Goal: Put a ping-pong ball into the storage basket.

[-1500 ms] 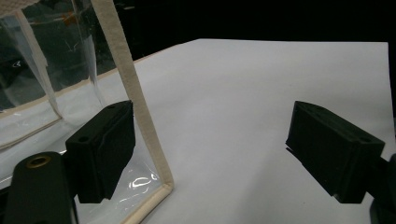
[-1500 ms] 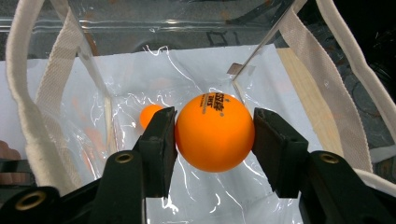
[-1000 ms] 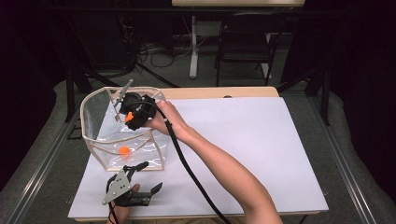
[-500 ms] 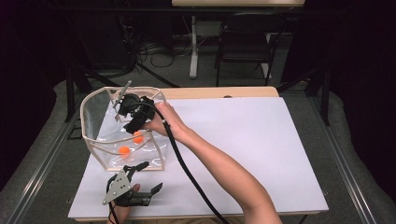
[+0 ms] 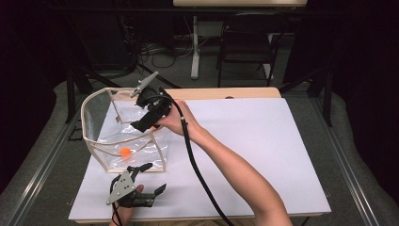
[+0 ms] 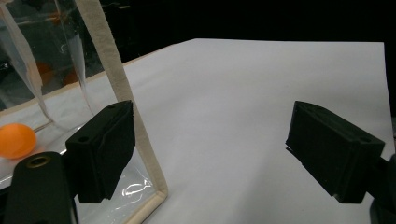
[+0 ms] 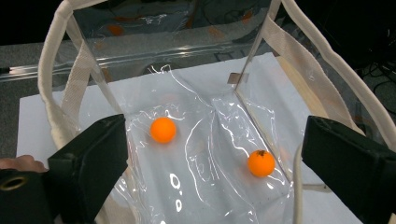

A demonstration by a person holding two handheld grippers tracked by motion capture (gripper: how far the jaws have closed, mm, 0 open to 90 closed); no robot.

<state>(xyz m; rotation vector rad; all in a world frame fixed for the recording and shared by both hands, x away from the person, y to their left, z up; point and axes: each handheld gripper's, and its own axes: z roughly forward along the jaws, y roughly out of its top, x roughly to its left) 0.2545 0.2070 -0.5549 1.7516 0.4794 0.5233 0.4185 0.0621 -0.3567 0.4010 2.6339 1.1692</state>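
The right gripper [image 5: 147, 121], its jaws just opened and released, hangs over the clear bag [image 7: 196, 140] holding two orange balls [image 7: 163, 129]; the left gripper [image 6: 224, 154] rests released on the tabletop [image 5: 263, 141].

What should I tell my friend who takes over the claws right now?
Right claw: open, nothing between its jaws, which have just been opening; it hangs over the clear plastic bag with cream fabric trim.
Left claw: open, nothing in it, beside the bag's near corner on the white table sheet.
Done: two small orange balls lie on the bag's floor.
Left: no more balls visible on the table.
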